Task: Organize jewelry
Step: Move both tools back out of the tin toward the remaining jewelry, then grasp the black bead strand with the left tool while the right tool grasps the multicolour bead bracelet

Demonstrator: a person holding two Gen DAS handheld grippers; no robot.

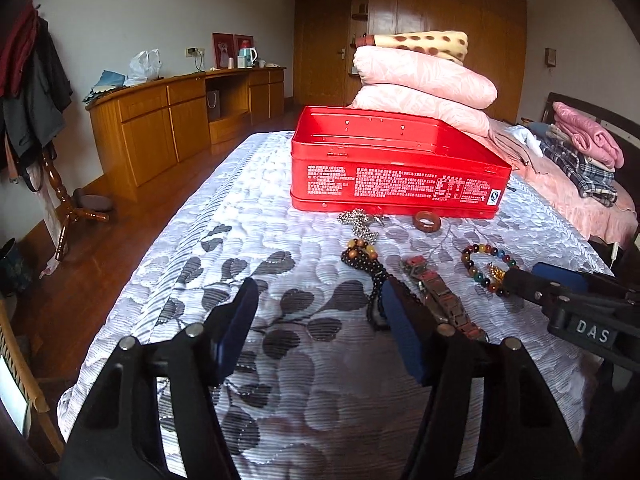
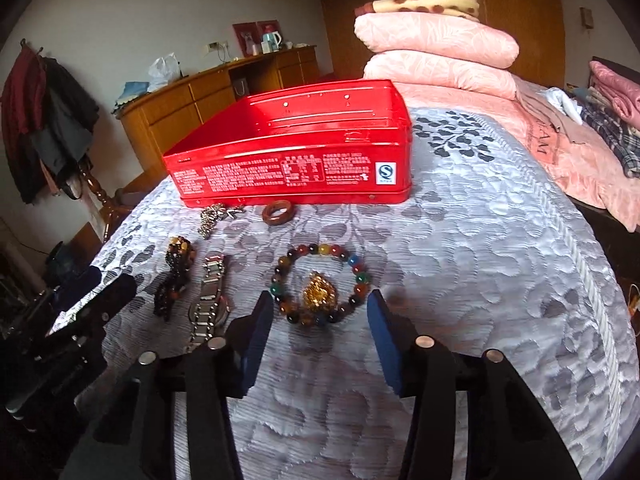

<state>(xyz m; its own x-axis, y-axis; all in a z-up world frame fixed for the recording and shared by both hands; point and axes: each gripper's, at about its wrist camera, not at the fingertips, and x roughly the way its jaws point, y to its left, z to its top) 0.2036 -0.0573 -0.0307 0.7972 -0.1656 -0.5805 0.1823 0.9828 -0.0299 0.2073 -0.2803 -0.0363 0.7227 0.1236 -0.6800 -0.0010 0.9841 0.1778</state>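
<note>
An open red tin box [image 1: 396, 176] [image 2: 296, 160] stands on the bed's grey leaf-patterned quilt [image 1: 280, 360]. In front of it lie a silver chain [image 1: 358, 222] [image 2: 212, 216], a brown ring [image 1: 427, 222] [image 2: 279, 212], a dark bead string [image 1: 366, 258] [image 2: 176, 276], a metal watch [image 1: 436, 300] [image 2: 210, 308] and a multicoloured bead bracelet [image 1: 486, 270] [image 2: 320, 284] with a gold charm [image 2: 318, 294]. My left gripper [image 1: 320, 300] is open and empty above the quilt, left of the dark bead string. My right gripper [image 2: 320, 308] is open, its fingers on either side of the bracelet.
Folded pink quilts and a spotted blanket [image 1: 424, 80] are stacked behind the box. Clothes [image 1: 580, 152] lie on the pink bedding to the right. A wooden sideboard [image 1: 176, 120] and a coat stand [image 1: 52, 184] are to the left, across a wooden floor.
</note>
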